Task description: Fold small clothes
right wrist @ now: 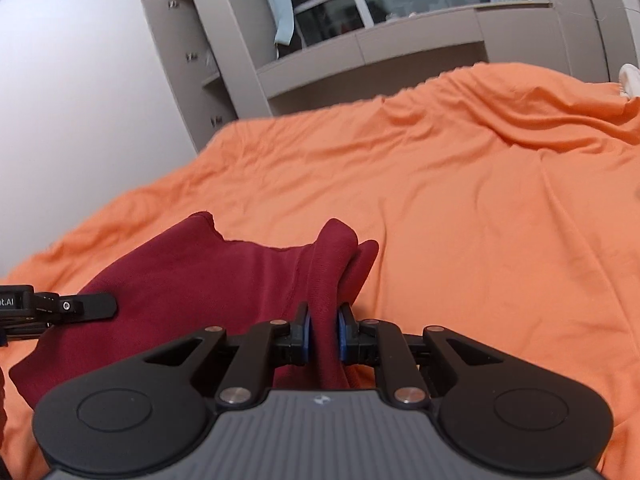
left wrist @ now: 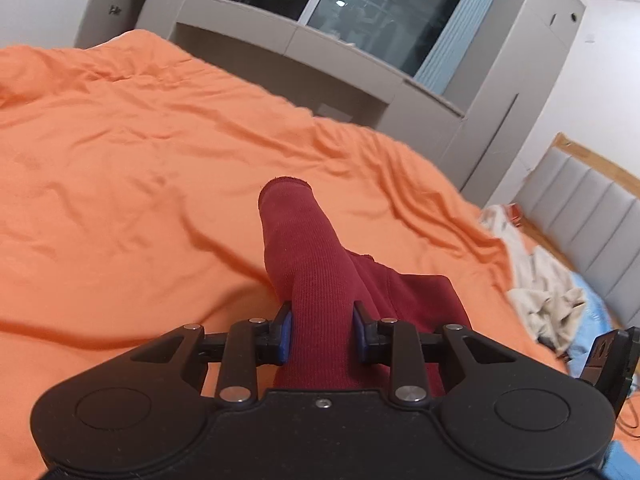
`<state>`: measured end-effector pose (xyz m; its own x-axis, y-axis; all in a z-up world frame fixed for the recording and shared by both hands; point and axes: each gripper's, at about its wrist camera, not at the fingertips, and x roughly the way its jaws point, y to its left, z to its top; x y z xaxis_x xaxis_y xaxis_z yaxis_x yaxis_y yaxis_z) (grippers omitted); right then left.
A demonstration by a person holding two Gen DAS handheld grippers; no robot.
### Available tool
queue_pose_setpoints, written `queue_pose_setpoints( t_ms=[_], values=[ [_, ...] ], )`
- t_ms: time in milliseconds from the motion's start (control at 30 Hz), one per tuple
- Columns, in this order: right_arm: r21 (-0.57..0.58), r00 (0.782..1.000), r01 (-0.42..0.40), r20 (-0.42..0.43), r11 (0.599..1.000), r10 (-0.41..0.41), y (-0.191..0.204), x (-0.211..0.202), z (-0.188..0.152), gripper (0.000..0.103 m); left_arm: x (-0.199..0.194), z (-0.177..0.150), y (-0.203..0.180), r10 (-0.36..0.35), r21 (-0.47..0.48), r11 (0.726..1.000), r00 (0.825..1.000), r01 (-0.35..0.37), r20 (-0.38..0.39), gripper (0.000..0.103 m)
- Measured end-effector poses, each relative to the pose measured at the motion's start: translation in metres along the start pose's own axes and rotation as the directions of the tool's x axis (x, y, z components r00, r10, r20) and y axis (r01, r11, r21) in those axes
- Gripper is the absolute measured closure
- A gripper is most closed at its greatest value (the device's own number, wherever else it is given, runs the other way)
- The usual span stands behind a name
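A dark red knit garment [left wrist: 308, 264] lies on the orange bedsheet [left wrist: 120, 168]. My left gripper [left wrist: 322, 330] is shut on one end of it; a tube-like part sticks forward past the fingers. In the right wrist view the same red garment [right wrist: 192, 280] spreads to the left, and my right gripper [right wrist: 323, 332] is shut on a bunched fold of it. The left gripper's finger [right wrist: 80, 306] shows at the left edge of that view, over the cloth.
A cream cloth [left wrist: 540, 284] and a light blue cloth [left wrist: 592, 320] lie at the bed's right side by a grey padded headboard [left wrist: 588, 216]. Grey cabinets and a dark window [left wrist: 380, 12] stand beyond the bed. Wrinkled orange sheet [right wrist: 480, 220] stretches ahead.
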<state>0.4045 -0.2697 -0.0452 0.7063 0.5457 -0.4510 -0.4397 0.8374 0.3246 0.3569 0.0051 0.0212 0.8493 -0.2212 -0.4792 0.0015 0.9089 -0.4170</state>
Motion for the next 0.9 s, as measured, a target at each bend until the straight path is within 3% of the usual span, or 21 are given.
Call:
queue_pose_setpoints(
  t_ms=[200,533,733,800,900],
  values=[
    [-0.010,0.996,0.063,-0.057,0.998,-0.063,-0.004,0.014,-0.012,0.087,0.016,-0.013,0.020,0.056,-0.010,0.998,0.995,-0.058,-0.087,0.071],
    [-0.022,0.991,0.102,-0.084,0.995,-0.103,-0.006,0.017,-0.022,0.073,0.031,-0.024,0.030,0.139,0.028,0.990,0.981,-0.137,-0.138,0.066],
    [-0.020,0.989,0.120,-0.082,0.993,-0.121,-0.007,0.013,-0.024,0.055,0.033,-0.026,0.033,0.165,0.038,0.986,0.975,-0.161,-0.149,0.063],
    [-0.018,0.988,0.132,-0.081,0.991,-0.133,-0.007,0.011,-0.023,0.037,0.032,-0.027,0.034,0.173,0.042,0.985,0.973,-0.169,-0.150,0.061],
    [-0.020,0.988,0.138,-0.066,0.990,-0.139,-0.006,0.005,-0.023,0.021,0.031,-0.027,0.034,0.192,0.050,0.981,0.970,-0.186,-0.149,0.051]
  ],
)
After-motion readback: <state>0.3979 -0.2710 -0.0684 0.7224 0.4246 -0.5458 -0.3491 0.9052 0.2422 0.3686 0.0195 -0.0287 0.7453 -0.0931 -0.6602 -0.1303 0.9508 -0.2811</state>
